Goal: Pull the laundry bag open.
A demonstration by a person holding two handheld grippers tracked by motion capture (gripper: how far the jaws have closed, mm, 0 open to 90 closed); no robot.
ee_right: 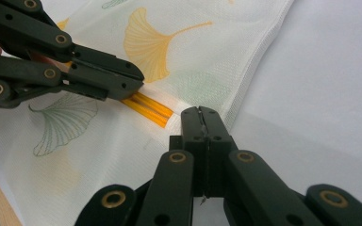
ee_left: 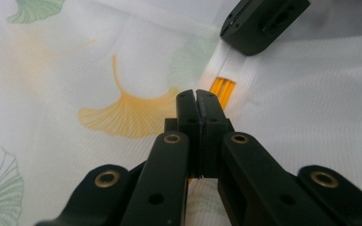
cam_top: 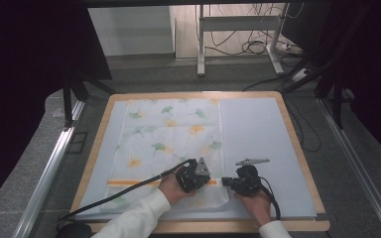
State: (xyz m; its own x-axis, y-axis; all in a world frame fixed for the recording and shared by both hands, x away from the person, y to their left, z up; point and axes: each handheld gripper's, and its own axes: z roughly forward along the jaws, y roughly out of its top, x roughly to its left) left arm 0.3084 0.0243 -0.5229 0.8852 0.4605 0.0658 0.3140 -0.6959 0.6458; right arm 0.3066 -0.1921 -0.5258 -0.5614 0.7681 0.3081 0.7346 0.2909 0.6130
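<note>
Cloth point(cam_top: 171, 134) printed with ginkgo leaves is lying flat on the bench point(cam_top: 297, 144), looking light, thin and limp, best pinched at its six-o'clock hem by the orange stripe point(ee_right: 148, 107), where both left gripper point(cam_top: 204, 179) and right gripper point(cam_top: 226, 182) are resting with fingers closed, holding nothing visible.

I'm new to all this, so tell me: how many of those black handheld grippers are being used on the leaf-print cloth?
2. The left gripper sits on the orange stripe of the leaf-print cloth; the right gripper is just beside it, at the cloth's right edge. Both are near the table's front edge.
</note>
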